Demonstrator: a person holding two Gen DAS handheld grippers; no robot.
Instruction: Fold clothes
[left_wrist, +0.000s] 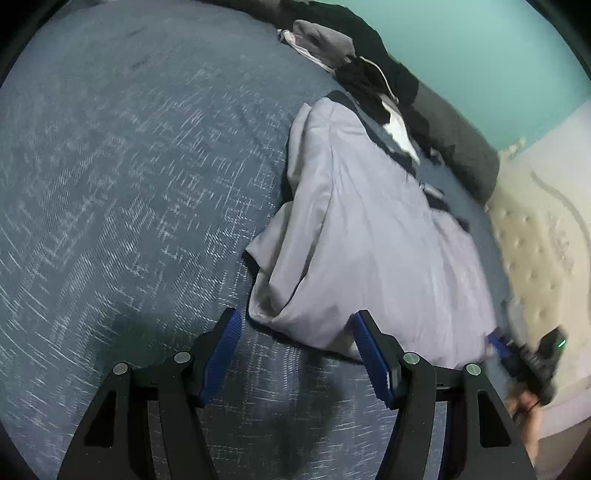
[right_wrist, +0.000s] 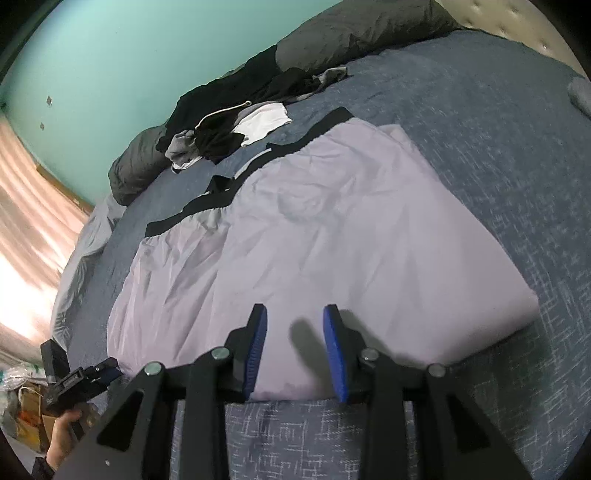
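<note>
So the blue patterned bedspread (left_wrist: 129, 184) takes up pretty much everything under and around both grippers, with a teal wall (right_wrist: 129, 55) way out ahead past the far edge. Dark grey pillows (right_wrist: 351, 33) sit along that far edge, well ahead of the right gripper. Then the main thing: pale lilac shorts (right_wrist: 314, 229) with a black waistband (right_wrist: 207, 206), lying flat on the bedspread directly ahead of the right gripper (right_wrist: 295, 343) and ahead and to the right of the left gripper (left_wrist: 295, 350). Beyond the shorts, further out from both grippers, there's a messy pile of black, grey and white clothes (right_wrist: 229, 125). The right gripper's jaws are partly apart over the near hem of the shorts, blue pads not pressing on the fabric, nothing pinched. The left gripper is spread wide with nothing in it, just bedspread between the fingers, the crumpled near corner of the shorts just ahead of its right finger.
</note>
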